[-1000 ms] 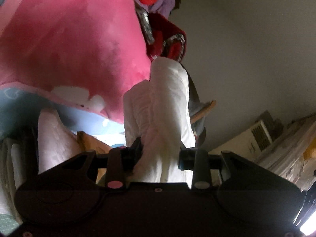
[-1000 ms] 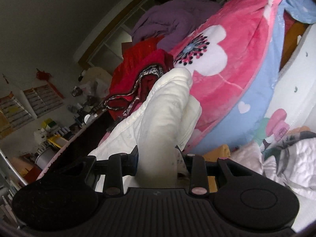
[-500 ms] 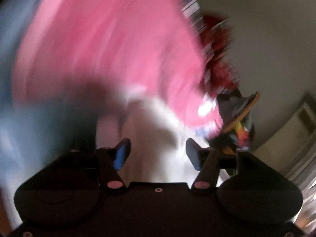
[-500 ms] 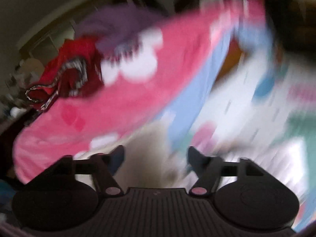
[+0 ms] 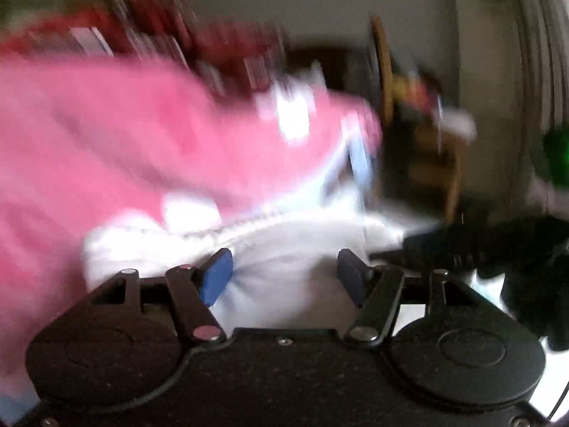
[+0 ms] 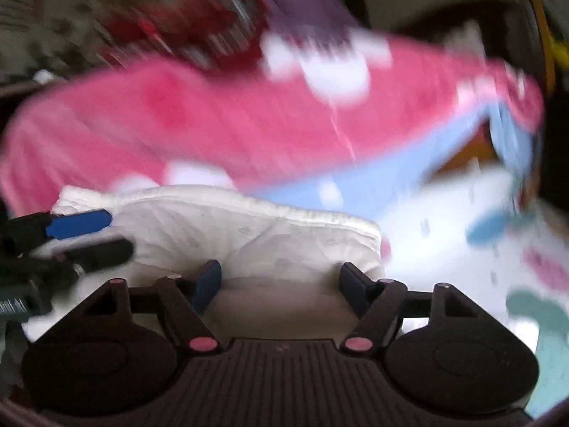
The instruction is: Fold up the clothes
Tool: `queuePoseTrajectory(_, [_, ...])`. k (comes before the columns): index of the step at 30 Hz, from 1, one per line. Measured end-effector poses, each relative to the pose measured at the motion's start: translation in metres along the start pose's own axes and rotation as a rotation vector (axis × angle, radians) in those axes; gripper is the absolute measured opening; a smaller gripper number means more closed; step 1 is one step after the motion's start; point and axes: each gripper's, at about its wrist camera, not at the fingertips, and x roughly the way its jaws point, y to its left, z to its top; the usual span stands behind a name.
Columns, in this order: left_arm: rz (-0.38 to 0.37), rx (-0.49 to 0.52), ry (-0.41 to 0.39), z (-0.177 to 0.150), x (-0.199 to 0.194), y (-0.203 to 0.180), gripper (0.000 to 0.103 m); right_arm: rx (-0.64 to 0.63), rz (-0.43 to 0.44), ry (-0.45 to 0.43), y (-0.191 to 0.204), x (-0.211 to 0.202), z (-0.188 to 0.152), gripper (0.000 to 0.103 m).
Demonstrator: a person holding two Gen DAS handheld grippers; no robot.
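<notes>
A white, folded garment lies on the bed in front of the pink blanket. My right gripper is open, its jaws standing wide at the garment's near edge and not pressing on it. At the far left of the right wrist view, my left gripper is open at the garment's left end. In the blurred left wrist view the garment shows as a white mass between and beyond the left gripper's spread jaws. The right gripper is a dark shape at the right there.
A pink blanket with white flowers and a blue border is heaped behind the garment. Red clothes and a purple garment lie further back. Patterned white bedding spreads to the right. A wooden frame stands by the wall.
Both grippers let go of the white garment and opened. They rolled and dropped low, and the garment, held up before, now lies flat on the bed.
</notes>
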Motion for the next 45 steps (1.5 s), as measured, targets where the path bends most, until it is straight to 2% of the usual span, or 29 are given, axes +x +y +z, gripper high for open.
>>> queuePoseTrajectory(2, [-0.014,0.000,0.013,-0.009,0.022,0.005,0.066,0.055,-0.002,0.030,-0.013,0.014,-0.009,0.073])
queuePoseTrajectory(5, [0.002,0.018,0.009,-0.026,0.029,0.001,0.066,0.044,0.006,0.030,-0.015,0.019,-0.025,0.074])
queuePoseTrajectory(7, [-0.019,-0.025,-0.004,-0.041,0.038,0.008,0.068,0.044,-0.013,0.048,-0.013,0.024,-0.029,0.074])
queuePoseTrajectory(9, [-0.038,-0.070,0.003,-0.035,0.026,0.009,0.068,0.043,-0.028,0.058,-0.008,0.027,-0.015,0.075])
queuePoseTrajectory(10, [-0.044,-0.075,-0.020,-0.022,0.008,0.007,0.068,0.037,-0.042,0.031,-0.004,0.020,-0.004,0.076])
queuePoseTrajectory(11, [-0.051,-0.084,-0.060,-0.015,-0.017,0.006,0.068,0.030,-0.061,-0.023,0.001,0.007,0.007,0.078])
queuePoseTrajectory(13, [-0.039,-0.122,-0.105,-0.007,-0.041,0.008,0.074,0.024,-0.087,-0.132,0.009,-0.019,0.026,0.088])
queuePoseTrajectory(14, [-0.033,-0.140,-0.131,-0.004,-0.049,0.007,0.075,0.044,-0.076,-0.171,0.006,-0.034,0.027,0.098])
queuePoseTrajectory(16, [-0.035,-0.163,-0.188,0.002,-0.066,0.004,0.076,0.107,-0.054,-0.206,-0.004,-0.063,0.024,0.098])
queuePoseTrajectory(17, [-0.042,-0.170,-0.214,0.005,-0.076,-0.001,0.077,0.135,-0.062,-0.199,-0.010,-0.078,0.019,0.098])
queuePoseTrajectory(19, [-0.072,-0.189,-0.266,0.011,-0.094,-0.012,0.085,0.189,-0.082,-0.139,-0.022,-0.112,0.000,0.098])
queuePoseTrajectory(21, [-0.132,-0.243,-0.309,0.019,-0.107,-0.024,0.091,0.221,-0.130,-0.079,-0.032,-0.160,-0.031,0.099])
queuePoseTrajectory(24, [-0.253,-0.297,-0.298,0.038,-0.112,-0.051,0.098,0.190,-0.253,-0.021,-0.038,-0.247,-0.089,0.102])
queuePoseTrajectory(27, [-0.378,-0.245,-0.251,0.063,-0.118,-0.094,0.101,0.167,-0.413,0.070,-0.035,-0.334,-0.138,0.102])
queuePoseTrajectory(30, [-0.508,-0.185,-0.188,0.091,-0.124,-0.140,0.102,0.242,-0.542,0.115,-0.023,-0.419,-0.174,0.103])
queuePoseTrajectory(32, [-0.567,-0.146,-0.136,0.114,-0.131,-0.171,0.103,0.310,-0.615,0.108,-0.010,-0.464,-0.188,0.103])
queuePoseTrajectory(35, [-0.654,-0.068,-0.068,0.155,-0.150,-0.220,0.103,0.375,-0.712,0.051,0.015,-0.525,-0.202,0.103])
queuePoseTrajectory(38, [-0.681,0.117,0.008,0.195,-0.191,-0.280,0.103,0.493,-0.741,-0.042,0.030,-0.568,-0.217,0.103])
queuePoseTrajectory(40, [-0.676,0.229,0.010,0.209,-0.224,-0.314,0.103,0.584,-0.753,-0.087,0.033,-0.584,-0.223,0.103])
queuePoseTrajectory(43, [-0.673,0.362,0.000,0.215,-0.274,-0.359,0.103,0.675,-0.739,-0.166,0.038,-0.597,-0.220,0.103])
queuePoseTrajectory(45, [-0.676,0.403,0.018,0.209,-0.299,-0.381,0.103,0.691,-0.735,-0.221,0.044,-0.606,-0.220,0.103])
